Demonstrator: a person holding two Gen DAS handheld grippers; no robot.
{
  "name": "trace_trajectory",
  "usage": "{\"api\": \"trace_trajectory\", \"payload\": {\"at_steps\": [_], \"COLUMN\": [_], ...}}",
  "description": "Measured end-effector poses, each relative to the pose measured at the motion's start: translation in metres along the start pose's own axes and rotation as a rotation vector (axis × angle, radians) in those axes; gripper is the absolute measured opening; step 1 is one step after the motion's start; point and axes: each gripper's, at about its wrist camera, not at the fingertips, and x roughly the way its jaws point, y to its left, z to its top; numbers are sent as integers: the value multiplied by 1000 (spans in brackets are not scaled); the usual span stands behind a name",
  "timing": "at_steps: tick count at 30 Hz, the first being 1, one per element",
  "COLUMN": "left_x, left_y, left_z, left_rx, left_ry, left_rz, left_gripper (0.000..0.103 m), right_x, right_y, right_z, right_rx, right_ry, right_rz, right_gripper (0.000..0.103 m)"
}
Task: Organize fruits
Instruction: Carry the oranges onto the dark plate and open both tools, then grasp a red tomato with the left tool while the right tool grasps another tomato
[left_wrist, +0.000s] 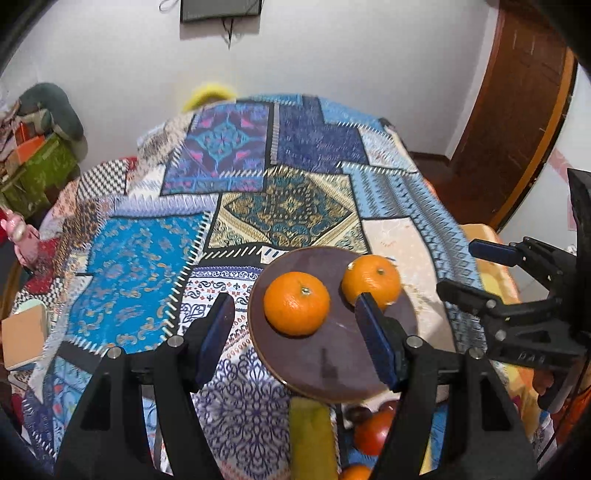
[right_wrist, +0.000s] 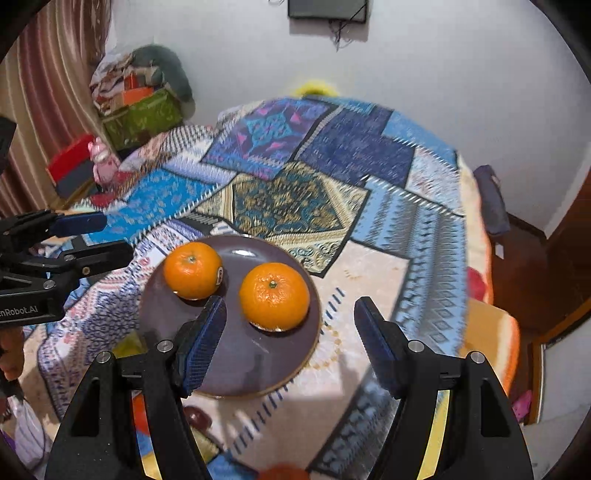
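A dark brown plate (left_wrist: 332, 365) (right_wrist: 236, 354) lies on the patchwork cloth with two oranges on it. In the left wrist view they are the left orange (left_wrist: 296, 303) and the right orange (left_wrist: 370, 281); in the right wrist view the left orange (right_wrist: 192, 270) bears a small sticker and the right orange (right_wrist: 274, 296) is nearer. My left gripper (left_wrist: 295, 328) is open and empty above the plate's near side. My right gripper (right_wrist: 291, 339) is open and empty, also above the plate; it also shows in the left wrist view (left_wrist: 476, 273).
More fruit lies below the plate's near edge: a yellow-green fruit (left_wrist: 312, 439), red fruit (left_wrist: 373, 430), a dark fruit (right_wrist: 197, 417) and an orange (right_wrist: 282, 472). The left gripper (right_wrist: 92, 240) reaches in at the left. Boxes and clutter (right_wrist: 136, 107) stand by the wall.
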Motion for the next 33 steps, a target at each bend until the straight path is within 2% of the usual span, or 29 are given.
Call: {"api": "trace_trajectory", "payload": {"at_steps": [8, 14, 21, 29, 33], "left_x": [-59, -73, -65, -33, -19], "left_y": [-21, -31, -49, -59, -65], "left_z": [-23, -48, -82, -118, -126], "left_rx": [43, 46, 70, 62, 67], "left_ry": [-74, -61, -5, 113, 144], "left_rz": [-5, -23, -24, -60, -66], "left_gripper": [72, 72, 72, 72, 64], "right_x": [-54, -67, -67, -48, -43], "right_y": [-1, -1, -7, -16, -15], "right_z": [-29, -63, -102, -142, -149], "right_rx": [53, 81, 150, 232, 229], "right_ry": [-82, -78, -38, 40, 60], "right_rz": [-33, -46, -41, -15, -8], "right_gripper": [69, 69, 69, 69, 69]}}
